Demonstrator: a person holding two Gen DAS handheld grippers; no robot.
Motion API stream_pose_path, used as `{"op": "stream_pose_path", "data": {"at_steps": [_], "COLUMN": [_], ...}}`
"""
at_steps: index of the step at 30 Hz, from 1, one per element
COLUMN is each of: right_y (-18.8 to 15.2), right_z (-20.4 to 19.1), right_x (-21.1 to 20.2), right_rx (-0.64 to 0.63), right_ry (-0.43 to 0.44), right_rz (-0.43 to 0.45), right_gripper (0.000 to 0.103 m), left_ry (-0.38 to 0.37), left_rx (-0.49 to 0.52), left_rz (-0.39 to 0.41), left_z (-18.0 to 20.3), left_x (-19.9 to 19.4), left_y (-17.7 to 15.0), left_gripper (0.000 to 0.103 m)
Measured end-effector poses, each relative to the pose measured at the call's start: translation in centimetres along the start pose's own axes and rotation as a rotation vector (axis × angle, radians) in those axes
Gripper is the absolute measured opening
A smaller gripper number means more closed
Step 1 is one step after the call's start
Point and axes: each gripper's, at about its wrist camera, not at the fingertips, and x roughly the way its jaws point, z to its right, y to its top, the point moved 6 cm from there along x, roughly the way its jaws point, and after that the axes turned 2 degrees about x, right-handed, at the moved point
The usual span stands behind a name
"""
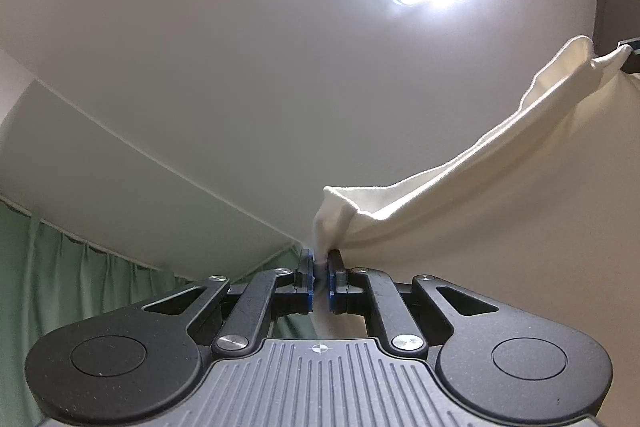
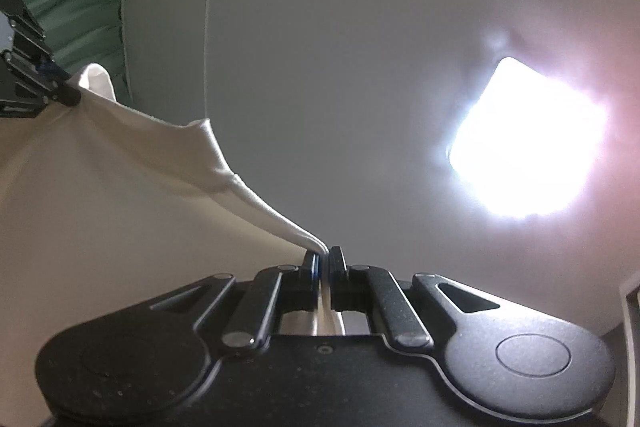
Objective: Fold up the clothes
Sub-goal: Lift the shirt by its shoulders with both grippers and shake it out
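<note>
Up near the ceiling, both grippers point skyward with the cloth strung between them. Left gripper is pinching one bunched corner tight; right gripper is clamped on the other, and the top edge sags in a shallow curve from one to the other. Green curtain far left, bright lamp overhead. By my read this is the shake-out, so no fold made yet, though the hanging part is out of view and I can't be sure. Laying flat and all folds remain.
</note>
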Motion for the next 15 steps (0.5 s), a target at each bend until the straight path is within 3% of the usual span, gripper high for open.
{"op": "stream_pose_path", "data": {"at_steps": [3,6,12,15], "right_y": [-4.4,-11.5,-28.9,-39.7], "right_z": [-0.7,-2.8,-8.8,-13.3], "right_x": [1.8,3.8,6.5,7.8], "right_rx": [-0.002,-0.023,-0.042,-0.059], "right_ry": [0.011,0.034,0.104,0.165], "right_rz": [-0.075,-0.185,-0.409,-0.560], "right_gripper": [0.005,0.005,0.005,0.005], "left_ry": [-0.048,-0.117,-0.257,-0.309], "left_rx": [0.025,0.050,0.087,0.114], "left_rz": [-0.057,-0.138,-0.338,-0.453], "left_z": [2.9,7.6,20.8,28.5], "left_x": [2.3,5.3,11.0,13.1], "left_y": [-3.0,-8.3,-23.7,-31.7], "left_gripper": [0.006,0.006,0.006,0.006]}}
